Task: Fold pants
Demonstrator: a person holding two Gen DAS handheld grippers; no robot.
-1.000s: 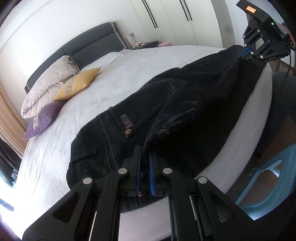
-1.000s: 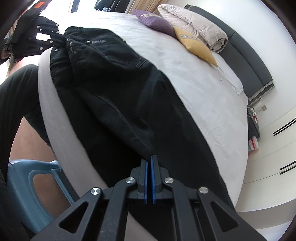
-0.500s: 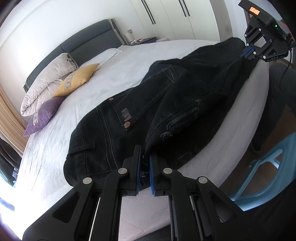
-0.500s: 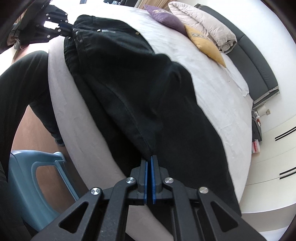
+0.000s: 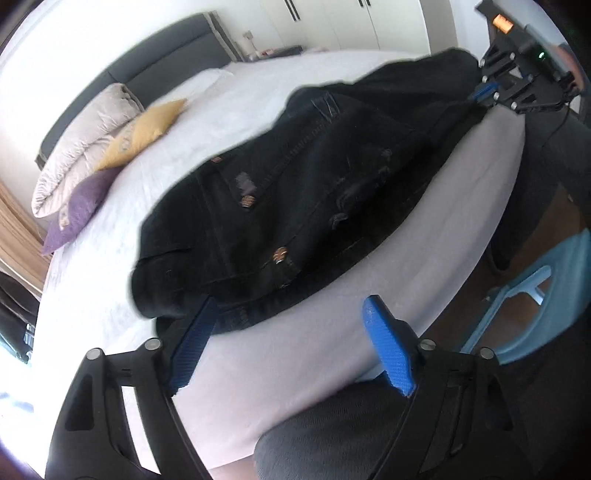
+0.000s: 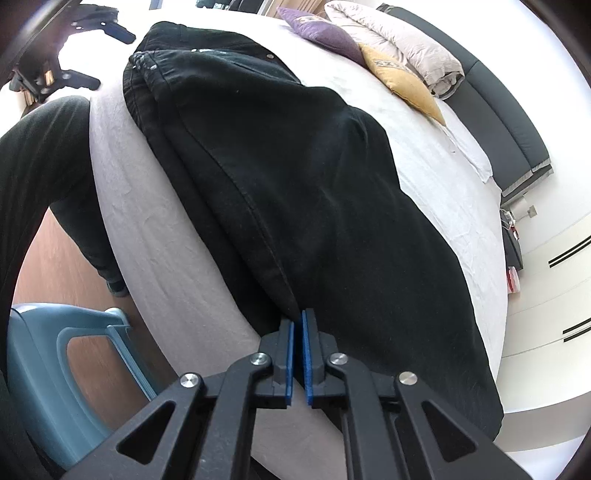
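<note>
Left wrist view: black jeans (image 5: 314, 192) folded lengthwise on bed (image 5: 295, 354), left gripper (image 5: 291, 343) jaws spread, right gripper (image 6: 295, 354) jaws pinching the hem end; cross folds left.

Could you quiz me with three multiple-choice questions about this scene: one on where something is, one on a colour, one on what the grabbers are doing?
1. Where do the black pants lie?
A. on the floor
B. on the bed, near its edge
C. on the blue chair

2. What colour is the cushion between the purple cushion and the folded duvet?
A. yellow
B. red
C. green

3. How does the left gripper stand?
A. shut on the pants
B. open, holding nothing
C. shut on a cushion

Answers: 1 B, white sheet shows around the pants. 2 A, the yellow cushion sits there. 3 B, its blue pads are wide apart, while the right gripper pinches the pants.
</note>
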